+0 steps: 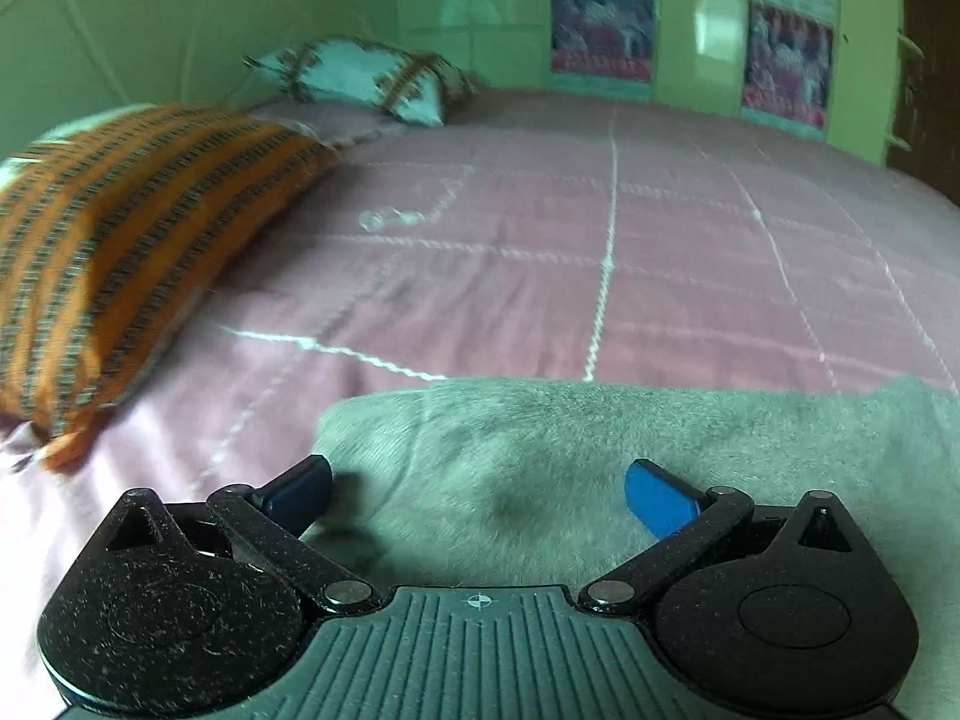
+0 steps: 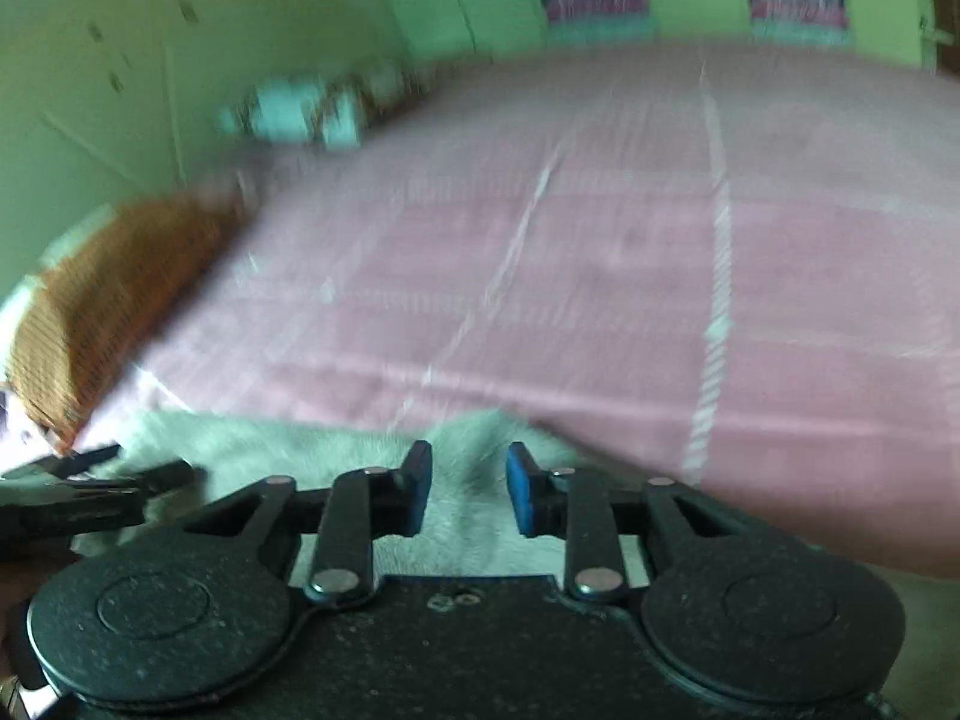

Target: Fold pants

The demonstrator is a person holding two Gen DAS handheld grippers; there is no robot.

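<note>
The grey pants [image 1: 576, 450] lie flat on the pink bedspread [image 1: 540, 276], near the front edge. My left gripper [image 1: 480, 492] is wide open just above the left end of the pants, its blue pads [image 1: 657, 501] apart on either side of the cloth. In the right wrist view, which is blurred, my right gripper [image 2: 469, 489] is part open over a raised fold of the pants [image 2: 336, 450]. Cloth shows between its pads [image 2: 522, 489], with gaps on both sides. The left gripper [image 2: 90, 489] shows at the left edge there.
An orange striped pillow [image 1: 120, 252] lies at the left of the bed. A white patterned pillow [image 1: 366, 81] sits at the far end. Green walls and a wardrobe with posters [image 1: 603, 24] stand behind the bed. The right wrist view shows the orange pillow [image 2: 102, 312] too.
</note>
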